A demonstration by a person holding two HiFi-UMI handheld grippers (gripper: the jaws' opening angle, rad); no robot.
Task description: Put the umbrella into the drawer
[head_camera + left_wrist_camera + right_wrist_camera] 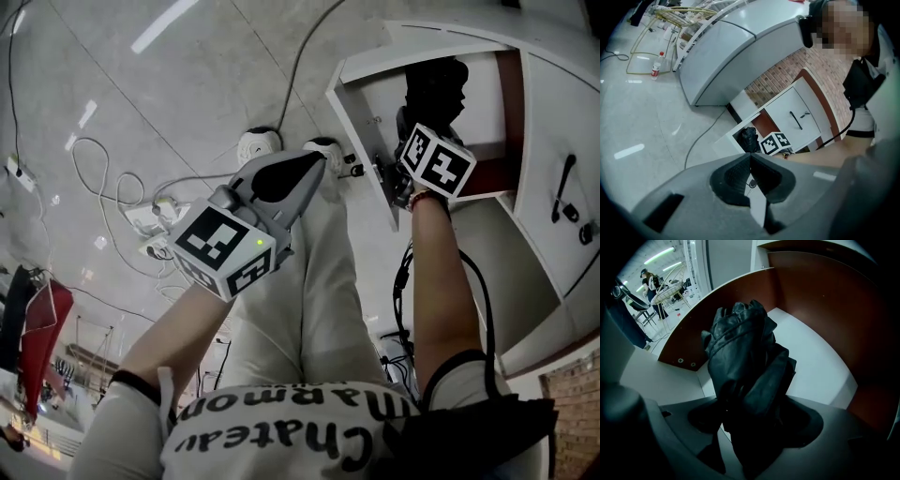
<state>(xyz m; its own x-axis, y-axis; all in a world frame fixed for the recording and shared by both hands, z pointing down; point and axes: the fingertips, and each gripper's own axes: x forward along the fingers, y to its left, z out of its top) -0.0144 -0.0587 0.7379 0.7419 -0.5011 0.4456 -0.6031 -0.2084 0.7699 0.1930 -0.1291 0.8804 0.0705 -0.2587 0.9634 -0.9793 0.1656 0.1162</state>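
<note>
The folded black fabric umbrella (pixel 745 362) is inside the open white drawer with red-brown walls (pixel 811 301), and the drawer bottom is bare to its right. The right claw (pixel 754 425) is spread around it, with the left pad clear of it. The left claw (pixel 750 159) is pressed together and empty above the grey tiled floor (pixel 141 112), well left of the drawer's edge.

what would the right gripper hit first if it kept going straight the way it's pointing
The black folded umbrella, which stands between the open jaws of the right gripper. Beyond it lies the white floor of the drawer, though the depth is hard to judge.
</note>
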